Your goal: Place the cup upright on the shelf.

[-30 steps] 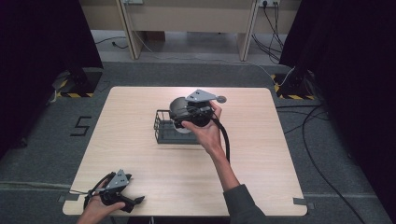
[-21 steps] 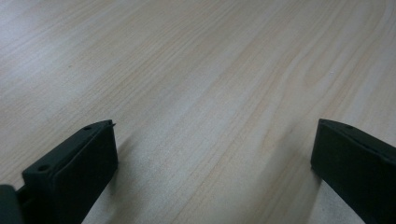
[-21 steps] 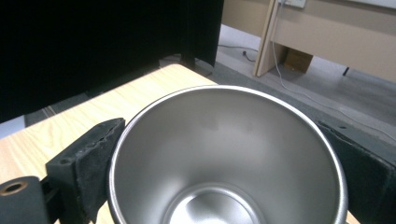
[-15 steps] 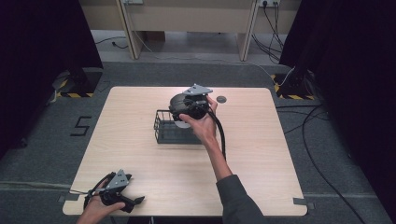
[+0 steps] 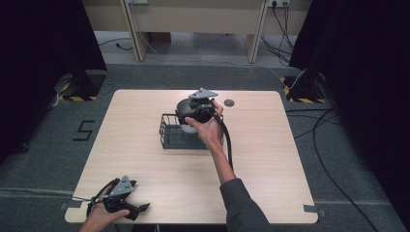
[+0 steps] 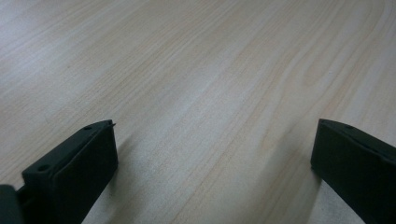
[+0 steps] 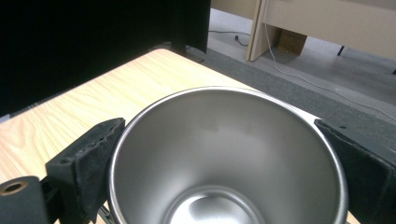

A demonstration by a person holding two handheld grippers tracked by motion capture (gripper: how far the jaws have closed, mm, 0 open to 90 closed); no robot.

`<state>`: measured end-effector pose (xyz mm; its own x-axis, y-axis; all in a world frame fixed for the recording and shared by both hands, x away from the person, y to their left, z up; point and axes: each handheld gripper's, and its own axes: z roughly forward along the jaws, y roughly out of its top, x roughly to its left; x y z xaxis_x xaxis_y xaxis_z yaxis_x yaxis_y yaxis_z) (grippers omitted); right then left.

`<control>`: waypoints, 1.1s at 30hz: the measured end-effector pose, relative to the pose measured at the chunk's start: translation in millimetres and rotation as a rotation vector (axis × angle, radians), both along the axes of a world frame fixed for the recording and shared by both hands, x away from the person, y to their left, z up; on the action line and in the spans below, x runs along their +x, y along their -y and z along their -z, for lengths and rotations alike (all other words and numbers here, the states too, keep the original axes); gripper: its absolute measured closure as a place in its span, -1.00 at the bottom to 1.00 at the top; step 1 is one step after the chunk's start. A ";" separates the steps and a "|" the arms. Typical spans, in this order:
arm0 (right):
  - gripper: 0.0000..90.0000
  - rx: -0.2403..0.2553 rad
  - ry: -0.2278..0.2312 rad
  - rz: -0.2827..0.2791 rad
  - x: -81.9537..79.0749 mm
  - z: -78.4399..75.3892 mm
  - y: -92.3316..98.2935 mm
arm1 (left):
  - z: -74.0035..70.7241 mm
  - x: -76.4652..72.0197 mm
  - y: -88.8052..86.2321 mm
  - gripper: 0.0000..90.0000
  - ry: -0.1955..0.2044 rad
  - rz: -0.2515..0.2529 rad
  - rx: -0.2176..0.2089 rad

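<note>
The table (image 5: 145,159) is seen from above as a pale wooden top, mostly bare, with wide free room to the left, to the right and toward the near edge. A black wire basket (image 5: 175,134) is set near its middle, well clear of every edge, so that it can be approached from any side. A small dark disc (image 5: 229,102) lies just beyond it, near the far edge.

A steel cup (image 7: 224,158) is held between the jaws of the right gripper (image 5: 196,112) at the basket's far right part, above or within it; whether its base rests on the wire cannot be told. In the right gripper view the jaws are seen pressed on opposite sides of the cup's rim, clamped across its widest part, with the mouth facing the camera and the inside empty. A grip from outside at the rim is judged to keep the cup upright and the jaws above the basket walls. The walls are the nearest obstacle: a straight lift is judged to be needed before any sideways move.

The left gripper (image 5: 123,205) is rested at the near left corner, close to the table's edge, with its jaws spread wide over bare wood, and nothing is held; it is probably parked there to leave the middle free.
</note>
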<state>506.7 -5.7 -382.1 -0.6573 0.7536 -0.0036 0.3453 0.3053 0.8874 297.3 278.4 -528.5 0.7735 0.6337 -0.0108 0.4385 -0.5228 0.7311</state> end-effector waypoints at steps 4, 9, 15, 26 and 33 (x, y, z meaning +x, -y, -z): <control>-0.86 -0.012 -0.001 0.000 0.4 5.9 -2.9 | 0.0 -0.1 0.1 -1.00 -0.001 0.000 -0.001; -0.86 0.003 -0.024 0.003 1.2 13.6 -0.5 | 0.0 0.0 0.0 -1.00 0.000 0.000 0.000; -0.87 -0.020 -0.050 -0.005 1.3 21.7 1.5 | 0.0 0.0 0.0 -1.00 0.000 0.000 0.000; -0.87 -0.032 -0.076 0.012 1.9 30.5 2.9 | 0.0 -0.1 0.1 -1.00 -0.002 0.000 -0.001; -0.89 -0.046 -0.026 0.018 -0.1 28.4 0.5 | -0.1 -0.1 0.0 -1.00 -0.002 0.004 -0.001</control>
<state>506.6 -6.2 -410.5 -0.6436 0.7651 -0.0215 0.3744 0.3392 0.8630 297.2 278.4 -528.4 0.7757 0.6310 -0.0127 0.4380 -0.5237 0.7307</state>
